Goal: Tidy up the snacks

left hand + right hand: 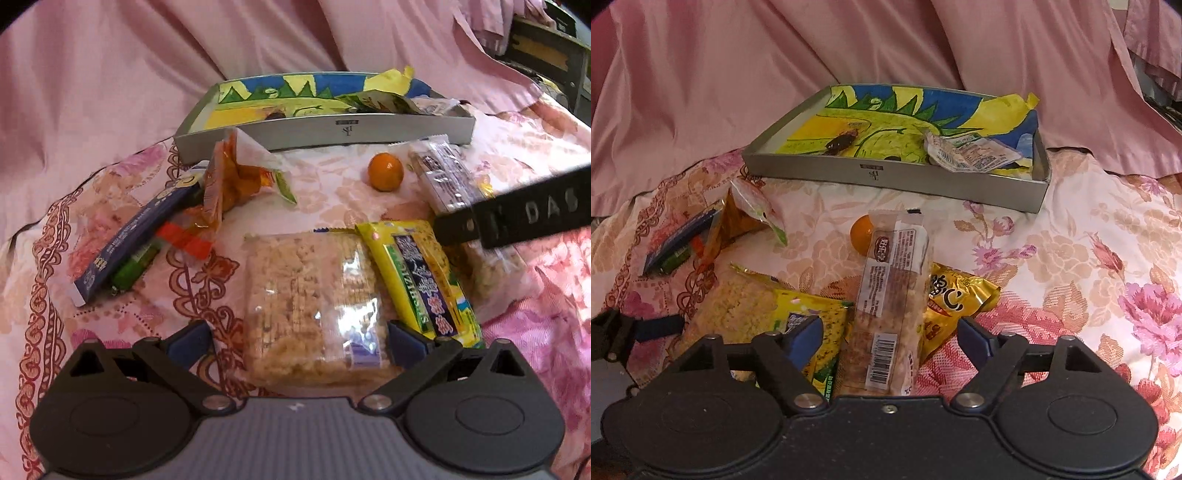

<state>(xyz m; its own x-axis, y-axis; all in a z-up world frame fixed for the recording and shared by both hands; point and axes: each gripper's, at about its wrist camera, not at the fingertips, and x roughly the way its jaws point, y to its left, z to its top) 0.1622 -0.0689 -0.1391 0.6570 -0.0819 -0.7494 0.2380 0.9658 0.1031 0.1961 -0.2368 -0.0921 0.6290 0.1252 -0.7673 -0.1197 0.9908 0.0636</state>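
Snacks lie scattered on a flowered bedspread in front of a grey tray (369,131) (886,177) with a colourful lining. My left gripper (297,343) is open, its blue pads on either side of a clear pack of rice crisps (314,306) without pressing it. My right gripper (892,338) is open around a long clear snack bar (890,288), with a gap on each side. A yellow pack (421,280) (812,325) lies between the two. Part of the right gripper crosses the left wrist view as a black bar (517,218).
An orange (385,171) (862,230) sits before the tray. A gold bag (956,299) lies under the bar. An orange bag (229,181), a dark blue box (133,236) and a green item (133,266) lie left. Wrappers (967,155) are in the tray. Pink cloth rises behind.
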